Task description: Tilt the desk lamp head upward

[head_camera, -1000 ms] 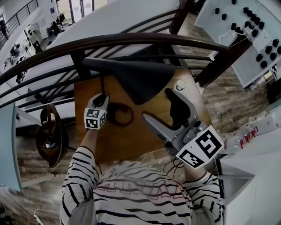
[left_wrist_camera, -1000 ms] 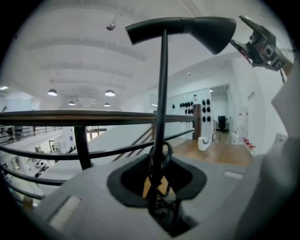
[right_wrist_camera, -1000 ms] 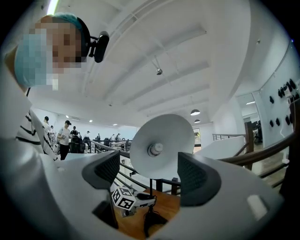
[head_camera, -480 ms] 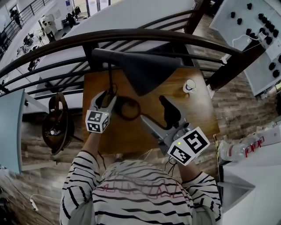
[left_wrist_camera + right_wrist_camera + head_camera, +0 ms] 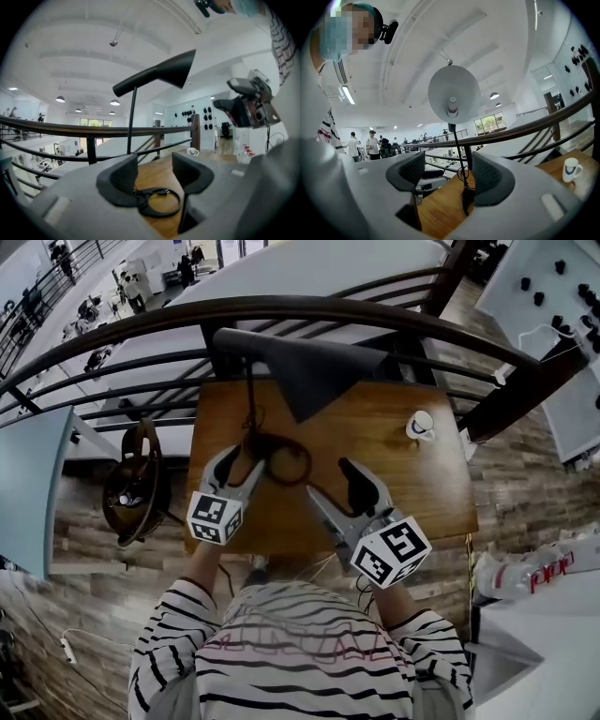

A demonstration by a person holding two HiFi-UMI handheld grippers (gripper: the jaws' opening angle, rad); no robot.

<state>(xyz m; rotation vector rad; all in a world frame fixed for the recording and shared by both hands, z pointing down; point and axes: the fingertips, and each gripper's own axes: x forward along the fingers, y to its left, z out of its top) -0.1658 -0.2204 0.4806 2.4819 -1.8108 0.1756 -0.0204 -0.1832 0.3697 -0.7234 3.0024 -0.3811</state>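
Observation:
The black desk lamp stands on the wooden table (image 5: 412,493). Its cone head (image 5: 314,371) tilts up on a thin stem (image 5: 250,399) above a ring base (image 5: 281,460) with coiled cable. My left gripper (image 5: 241,463) sits just left of the base, jaws opening, with nothing between them; the left gripper view shows the head (image 5: 159,75) high above the left gripper (image 5: 154,171). My right gripper (image 5: 333,482) is right of the base, clear of the lamp, jaws closing on nothing. The right gripper view looks up into the white shade (image 5: 453,93) beyond the right gripper (image 5: 449,176).
A white mug (image 5: 421,425) stands near the table's right edge. A dark curved railing (image 5: 281,310) runs behind the table, close to the lamp head. A round chair (image 5: 131,493) is to the left on the floor. A white counter with a bottle (image 5: 539,573) sits at the right.
Both grippers have drawn back from the lamp toward the person. The left jaws have spread apart beside the stem. The right gripper has come down from under the lamp head.

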